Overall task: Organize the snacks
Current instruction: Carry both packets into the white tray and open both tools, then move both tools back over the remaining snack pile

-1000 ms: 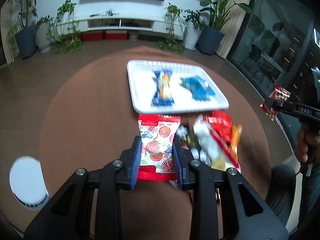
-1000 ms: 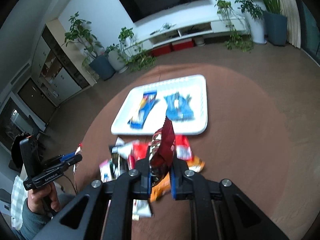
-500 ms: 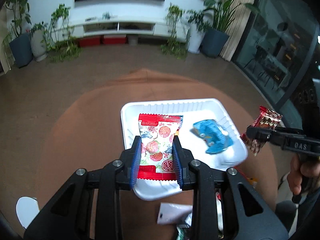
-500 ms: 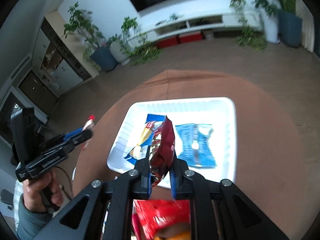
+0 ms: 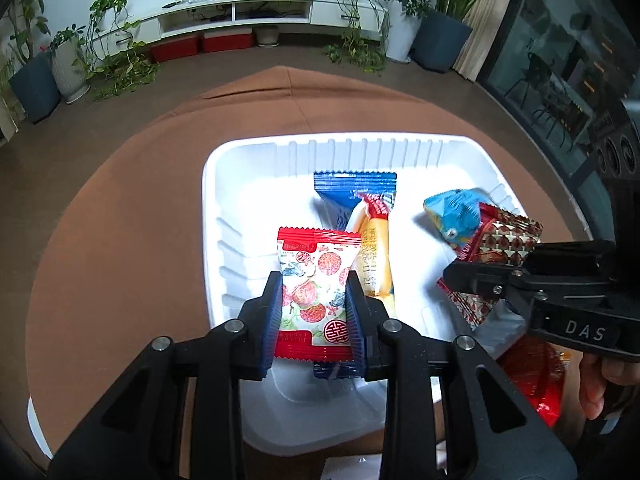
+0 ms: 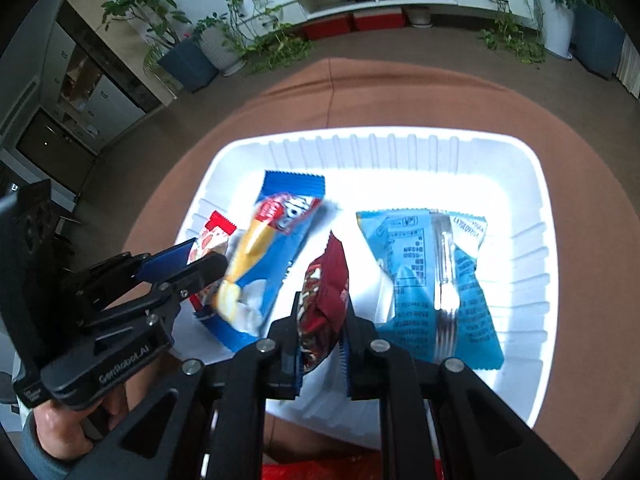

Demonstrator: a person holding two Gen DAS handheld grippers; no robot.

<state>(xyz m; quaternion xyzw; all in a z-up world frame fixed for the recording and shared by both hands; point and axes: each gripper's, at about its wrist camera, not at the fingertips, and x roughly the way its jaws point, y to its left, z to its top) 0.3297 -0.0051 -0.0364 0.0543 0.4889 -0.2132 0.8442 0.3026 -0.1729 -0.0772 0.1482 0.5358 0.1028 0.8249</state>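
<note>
Now both grippers hang over a white foam tray [image 5: 248, 152] with ribbed, fluted walls and rounded corners, which sits on a round counter [image 5: 120, 200] draped in smooth brown cloth. The left gripper [image 5: 314, 304] has its black arms and ridged blue pads [image 5: 272, 312] pressed narrow against the two sides of a flat, glossy pillow packet [image 5: 316, 280], white with red fruit prints and crimped red ends; it hangs above the tray's left part, near the left wall. The right gripper [image 6: 322, 340] pinches a crinkled dark red foil packet [image 6: 326, 280] edge-on between closely set jaws, the packet standing upright over the middle of the tray floor. Lying in the tray are a long blue wrapper with a yellow bar pictured on it [image 6: 272, 248], left of centre, and a shiny pale blue pouch [image 6: 432, 280] with fine print and a silver back seam, right of centre. Just outside the tray's near rim, a red shiny bag [image 5: 532, 376] lies on the cloth. A hand [image 6: 60, 428] in a grey sleeve grips the left tool's handle.
</note>
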